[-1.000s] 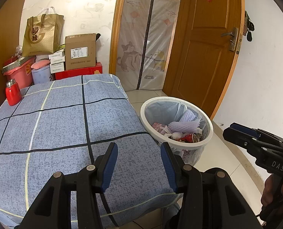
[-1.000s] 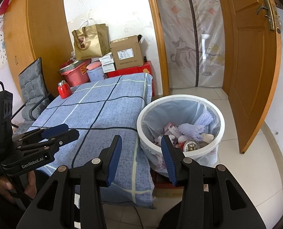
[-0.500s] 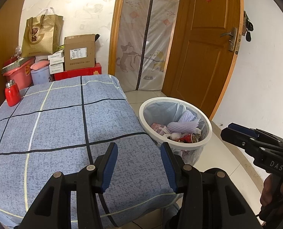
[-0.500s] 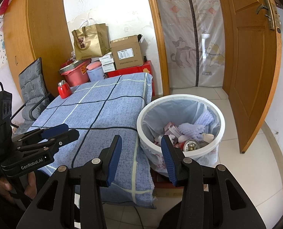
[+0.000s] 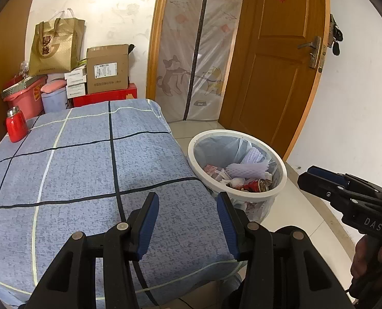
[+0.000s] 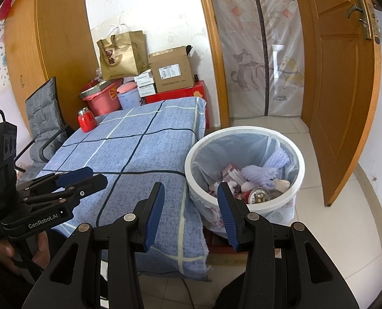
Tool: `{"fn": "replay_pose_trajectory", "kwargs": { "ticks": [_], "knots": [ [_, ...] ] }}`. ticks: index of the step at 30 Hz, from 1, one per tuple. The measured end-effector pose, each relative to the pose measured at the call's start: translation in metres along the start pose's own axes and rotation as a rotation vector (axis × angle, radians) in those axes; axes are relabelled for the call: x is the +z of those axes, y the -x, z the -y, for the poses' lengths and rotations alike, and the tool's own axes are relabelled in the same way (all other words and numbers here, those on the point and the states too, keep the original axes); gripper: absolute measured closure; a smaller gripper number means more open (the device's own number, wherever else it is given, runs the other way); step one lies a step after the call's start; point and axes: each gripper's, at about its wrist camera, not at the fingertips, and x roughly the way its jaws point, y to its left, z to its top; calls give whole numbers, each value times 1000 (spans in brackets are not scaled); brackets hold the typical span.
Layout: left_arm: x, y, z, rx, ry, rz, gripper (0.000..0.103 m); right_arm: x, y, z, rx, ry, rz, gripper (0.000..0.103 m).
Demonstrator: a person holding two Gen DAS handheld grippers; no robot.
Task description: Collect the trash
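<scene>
Meanwhile both tongs, left tongs (image 5: pixel 187 221) and right tongs (image 6: pixel 189 212), gape empty near the tablecloth (image 5: pixel 75 170) edge beside the bin (image 6: pixel 245 206).

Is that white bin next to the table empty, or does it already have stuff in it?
Partly filled. The white bin holds a red can, purple foam netting and wrappers low in its liner, well below the rim.

Counter (image 5: pixel 75 170) top bare except a red flask (image 5: pixel 16 126) at its far left corner — open passage across the cloth. Trash bin (image 6: pixel 245 203) stands touching the counter's right edge; its mouth is unobstructed. Tiled floor (image 6: pixel 327 231) right of the bin clear up to the open door (image 6: pixel 340 90).
</scene>
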Motion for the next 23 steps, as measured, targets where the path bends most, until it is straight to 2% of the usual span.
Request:
{"fn": "replay_pose_trajectory", "kwargs": {
  "ticks": [23],
  "knots": [
    [-3,-3,6,21,-23,7,56,-1,-2,2,1,-4,-7,59]
  ]
}}
